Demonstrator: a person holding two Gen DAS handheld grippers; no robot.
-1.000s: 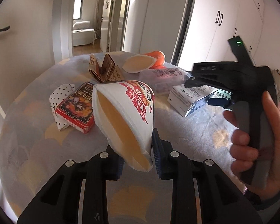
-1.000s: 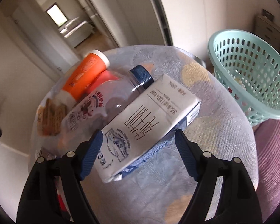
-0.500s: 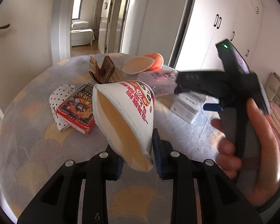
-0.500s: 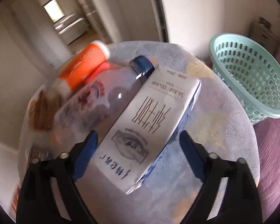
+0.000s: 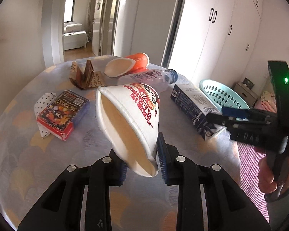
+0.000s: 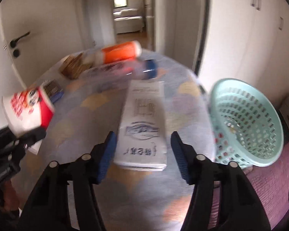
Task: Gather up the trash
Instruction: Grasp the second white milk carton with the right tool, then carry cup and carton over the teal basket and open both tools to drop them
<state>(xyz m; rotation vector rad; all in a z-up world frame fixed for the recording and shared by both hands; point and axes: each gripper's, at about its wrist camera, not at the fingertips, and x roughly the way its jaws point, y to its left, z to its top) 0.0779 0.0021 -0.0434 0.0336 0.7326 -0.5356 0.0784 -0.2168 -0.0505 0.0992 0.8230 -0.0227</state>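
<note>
The left gripper (image 5: 141,166) pinches the flattened rim of a white paper noodle bowl with red print (image 5: 129,119), its blue pads pressed against the crushed edge and the bowl held tilted above the round table with a pale blue and yellow patterned cloth (image 5: 38,154). The right gripper (image 6: 143,155) has just been closing around a white and dark blue milk carton (image 6: 144,123) that lies flat on the cloth; the carton sits between its blue pads (image 6: 107,154), yet a narrow gap shows on each side, so the jaws stand partly open and do not press it. Beyond the carton lie a clear plastic bottle with a blue cap (image 5: 150,78) and an orange tube (image 5: 138,60). A mint green perforated plastic basket (image 6: 246,123) stands just beside the table's right edge.
</note>
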